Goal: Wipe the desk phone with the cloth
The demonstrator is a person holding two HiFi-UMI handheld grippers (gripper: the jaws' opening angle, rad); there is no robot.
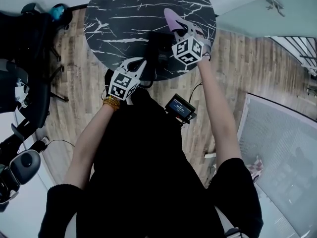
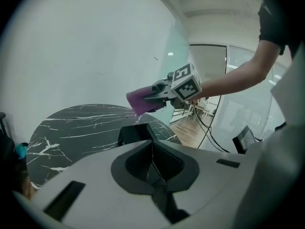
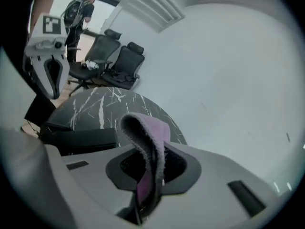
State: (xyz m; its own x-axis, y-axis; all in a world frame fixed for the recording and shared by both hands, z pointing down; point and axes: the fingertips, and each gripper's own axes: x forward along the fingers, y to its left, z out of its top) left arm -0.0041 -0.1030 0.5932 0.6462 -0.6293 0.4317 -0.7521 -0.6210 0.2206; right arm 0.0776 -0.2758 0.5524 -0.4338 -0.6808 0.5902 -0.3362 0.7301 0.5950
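Observation:
The black desk phone (image 1: 157, 47) sits near the front edge of a round black marble table (image 1: 124, 14). My right gripper (image 1: 179, 28) hovers above and just right of the phone, shut on a purple cloth (image 1: 173, 19) that folds over its jaws (image 3: 148, 137). In the left gripper view the cloth (image 2: 141, 100) hangs above the phone (image 2: 136, 132). My left gripper (image 1: 142, 63) is at the table's front edge, left of the phone, jaws together with nothing between them (image 2: 152, 159). The phone (image 3: 78, 138) lies low and left in the right gripper view.
Black office chairs (image 1: 27, 48) stand left of the table on the wood floor. A small screen device (image 1: 181, 108) with a cable lies on the floor near the person's legs. A glass wall (image 1: 277, 148) runs along the right. Far off, a person (image 3: 78, 11) stands by more chairs (image 3: 116, 63).

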